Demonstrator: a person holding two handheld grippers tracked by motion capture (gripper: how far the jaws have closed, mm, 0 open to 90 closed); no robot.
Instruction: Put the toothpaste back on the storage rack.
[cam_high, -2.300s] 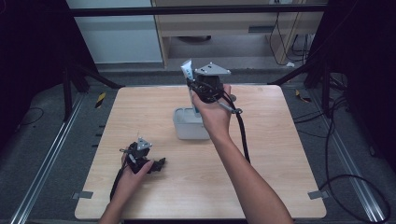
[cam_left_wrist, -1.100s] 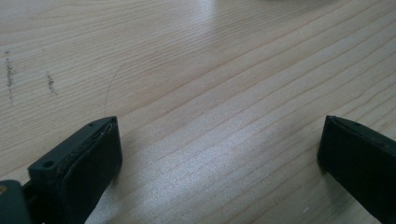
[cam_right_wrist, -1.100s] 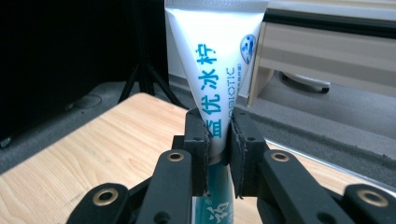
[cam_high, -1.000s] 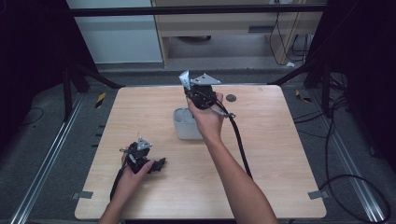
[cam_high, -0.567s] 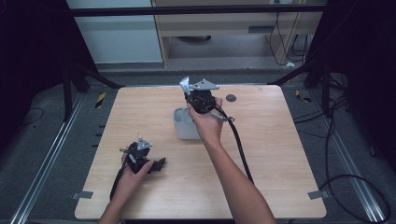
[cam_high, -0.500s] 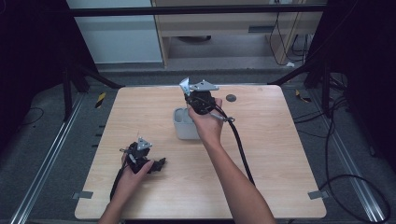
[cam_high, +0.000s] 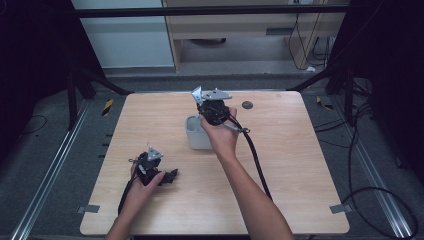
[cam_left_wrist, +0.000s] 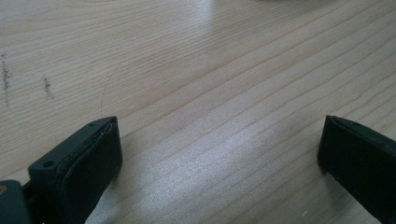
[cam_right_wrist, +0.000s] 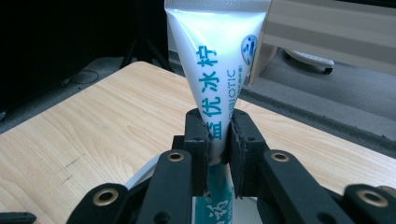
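Observation:
My right gripper (cam_high: 202, 102) is held over the white cup (cam_high: 196, 135) at the middle of the table, shut on a white toothpaste tube (cam_right_wrist: 215, 70) with blue lettering. The tube stands upright between the jaws of the right gripper (cam_right_wrist: 218, 135), flat crimped end up; its lower end (cam_right_wrist: 212, 205) reaches down toward the cup. The tube's crimped end (cam_high: 196, 93) shows beside the gripper's grey plate. My left gripper (cam_high: 170, 176) rests low on the table at the front left. In the left gripper view its fingers (cam_left_wrist: 79, 161) stand wide apart with bare wood between them.
A small dark round disc (cam_high: 247, 105) lies on the wooden table (cam_high: 290, 165) at the back right of the cup. The right gripper's black cable (cam_high: 255, 155) trails across the table toward the front. Dark frame legs and floor cables surround the table.
The right hand has drifted slightly left and down with the tube, settling over the cup. The left hand and its gripper have stayed put.

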